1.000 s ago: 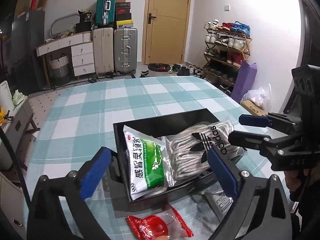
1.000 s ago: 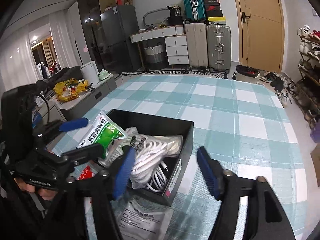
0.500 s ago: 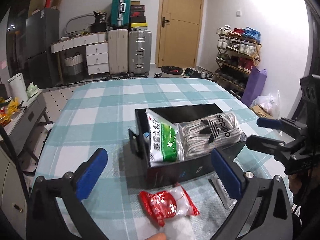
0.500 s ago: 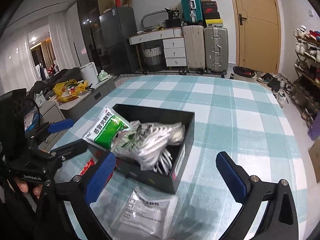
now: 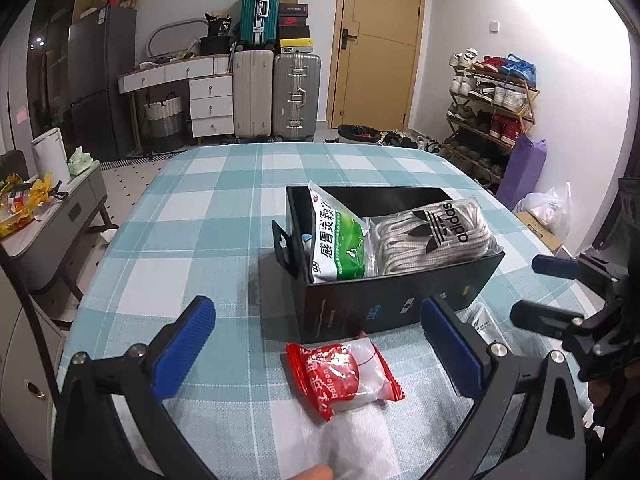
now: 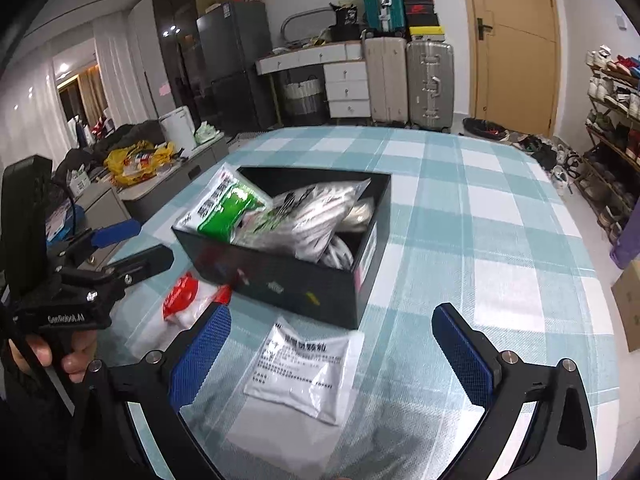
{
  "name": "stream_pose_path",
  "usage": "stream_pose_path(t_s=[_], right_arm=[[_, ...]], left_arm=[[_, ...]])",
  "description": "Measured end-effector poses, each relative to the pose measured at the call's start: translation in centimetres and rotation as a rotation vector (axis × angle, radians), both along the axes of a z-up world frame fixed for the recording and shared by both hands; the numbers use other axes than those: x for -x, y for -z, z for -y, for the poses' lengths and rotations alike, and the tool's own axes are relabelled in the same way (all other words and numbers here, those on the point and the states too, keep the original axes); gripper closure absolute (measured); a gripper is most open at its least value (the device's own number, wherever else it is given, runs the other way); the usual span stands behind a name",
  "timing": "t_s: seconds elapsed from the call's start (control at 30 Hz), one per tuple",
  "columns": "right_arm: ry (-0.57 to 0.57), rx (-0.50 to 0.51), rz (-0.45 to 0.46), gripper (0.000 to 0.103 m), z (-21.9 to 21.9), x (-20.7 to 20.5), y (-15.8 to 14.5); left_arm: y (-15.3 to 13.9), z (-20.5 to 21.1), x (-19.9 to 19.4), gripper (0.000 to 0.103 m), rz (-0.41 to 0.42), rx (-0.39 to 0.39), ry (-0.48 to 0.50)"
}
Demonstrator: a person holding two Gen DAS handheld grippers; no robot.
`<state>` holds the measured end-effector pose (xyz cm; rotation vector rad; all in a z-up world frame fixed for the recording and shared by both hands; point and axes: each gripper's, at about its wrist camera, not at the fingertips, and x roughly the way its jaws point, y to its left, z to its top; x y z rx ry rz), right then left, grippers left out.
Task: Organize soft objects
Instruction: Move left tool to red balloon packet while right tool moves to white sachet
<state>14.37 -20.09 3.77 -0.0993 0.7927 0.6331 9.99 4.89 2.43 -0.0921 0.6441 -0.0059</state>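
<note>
A black box [image 5: 392, 304] [image 6: 280, 280] on the checked table holds a green-and-white medicine bag [image 5: 338, 248] [image 6: 224, 208] and a clear Adidas bag of white laces [image 5: 432, 232] [image 6: 308, 220]. A red-and-white balloon packet [image 5: 344, 372] [image 6: 188, 300] lies on the cloth in front of the box, between the fingers of my open, empty left gripper [image 5: 316, 348]. A white sachet [image 6: 304, 368] [image 5: 484, 324] lies before the box, between the fingers of my open, empty right gripper [image 6: 332, 344].
The checked tablecloth [image 5: 208, 216] stretches beyond the box. A white cloth [image 5: 352, 440] lies under the red packet at the near edge. A low cabinet [image 5: 52, 216] stands left of the table; suitcases [image 5: 276, 92] and a shoe rack [image 5: 492, 104] line the walls.
Both grippers have pulled back from the box and opened wider. The red packet and the white sachet now lie fully in view between the fingers.
</note>
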Motion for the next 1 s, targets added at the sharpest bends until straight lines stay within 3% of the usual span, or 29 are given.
stream_pose_path(t_s=[0.27,0.63,1.0], right_arm=[[-0.038,0.034,-0.053,0.001,-1.3,-0.1,1.7],[-0.027,0.107,-0.118,0.001,-2.5,-0.8,3.8],[-0.038,0.150,-0.149,0.001,-3.3,-0.7,4.9]], left_arm=[[0.7,0.6,0.2,0.000,-0.024,-0.026,0.009],[2.8,1.4,-0.6,0.000,-0.117,-0.084,0.001],[4.4,1.5,-1.4,0.000,-0.195,-0.083,-0.004]])
